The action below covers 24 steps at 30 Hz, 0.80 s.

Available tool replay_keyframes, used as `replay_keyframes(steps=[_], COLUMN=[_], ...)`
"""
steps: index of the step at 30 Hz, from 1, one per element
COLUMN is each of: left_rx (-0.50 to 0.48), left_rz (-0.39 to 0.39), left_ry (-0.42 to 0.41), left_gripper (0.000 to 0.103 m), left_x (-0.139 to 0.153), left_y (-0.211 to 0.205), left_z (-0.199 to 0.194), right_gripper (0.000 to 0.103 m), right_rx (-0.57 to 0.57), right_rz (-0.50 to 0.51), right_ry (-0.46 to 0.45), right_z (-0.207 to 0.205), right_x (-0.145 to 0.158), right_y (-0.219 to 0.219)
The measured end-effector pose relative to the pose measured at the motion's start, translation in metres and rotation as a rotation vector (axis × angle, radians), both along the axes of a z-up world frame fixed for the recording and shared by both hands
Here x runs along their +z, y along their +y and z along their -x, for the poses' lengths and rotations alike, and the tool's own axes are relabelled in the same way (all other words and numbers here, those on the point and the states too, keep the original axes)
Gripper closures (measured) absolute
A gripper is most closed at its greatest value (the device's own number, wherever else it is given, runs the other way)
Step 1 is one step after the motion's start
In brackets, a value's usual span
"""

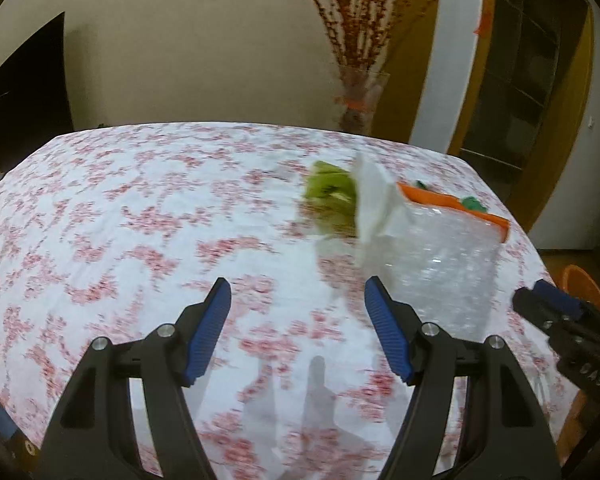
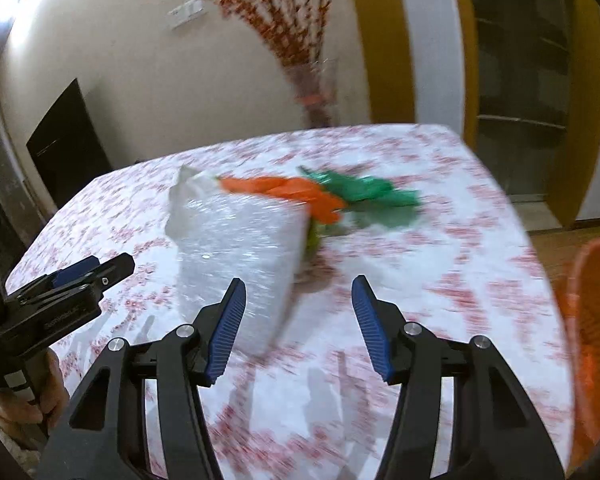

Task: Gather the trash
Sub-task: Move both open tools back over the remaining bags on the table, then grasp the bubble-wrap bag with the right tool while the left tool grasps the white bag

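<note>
While both grippers' fingers stood spread and empty, left gripper [image 1: 298, 306] and right gripper [image 2: 299, 300] faced the bubble wrap [image 2: 240, 248] at twelve o'clock on the worktop [image 1: 140, 200], probably readying a grab.

Left tool [image 1: 298, 300]: black frame, ribbed blue pads, silver screws.
Right tool [image 2: 299, 298]: same black arms, blue pads, silver screws.
Hand [image 2: 40, 396]: bare skin around a black handle with faint lettering.

floral tablecloth [image 1: 140, 208], vase of red branches [image 1: 360, 100]
</note>
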<state>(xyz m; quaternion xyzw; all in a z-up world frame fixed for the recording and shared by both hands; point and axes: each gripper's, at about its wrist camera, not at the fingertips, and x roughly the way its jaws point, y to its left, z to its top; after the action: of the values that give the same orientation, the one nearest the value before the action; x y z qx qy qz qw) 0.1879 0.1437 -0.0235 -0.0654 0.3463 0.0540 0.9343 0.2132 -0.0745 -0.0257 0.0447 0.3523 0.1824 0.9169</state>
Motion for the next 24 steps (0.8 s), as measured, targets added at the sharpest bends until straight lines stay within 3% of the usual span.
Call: replay_keyframes(steps=[6,9,12,20,24], left_rx=[0.023,0.024,0.021,-0.006,-0.028], left_rz=[0.007,0.005,0.005,0.003,0.004], left_ry=[0.009,0.013,0.013,-0.007,-0.011], left_gripper=[0.035,0.035,0.035,0.035,0.035], left_x=[-0.005,-0.007,-0.006,0.003,0.007], left_y=[0.017,0.020,0.019,0.001,-0.013], left_z=[-0.005,-0.006,-0.008,-0.011,-0.019], right_gripper=[0.047,0.074,0.091,0.095,0.095], right_rx=[0.022,0.040,0.051,0.043,-0.013], right_rz=[0.001,0.011,0.030,0.055,0.086], right_ry=[0.056,0.064,0.050,-0.001,-0.038], right_z=[-0.020,-0.022,-0.019,0.007,0.023], right_x=[-0.016,-0.019,-0.018,-0.001,0.008], right_y=[0.023,0.028,0.031,0.005,-0.027])
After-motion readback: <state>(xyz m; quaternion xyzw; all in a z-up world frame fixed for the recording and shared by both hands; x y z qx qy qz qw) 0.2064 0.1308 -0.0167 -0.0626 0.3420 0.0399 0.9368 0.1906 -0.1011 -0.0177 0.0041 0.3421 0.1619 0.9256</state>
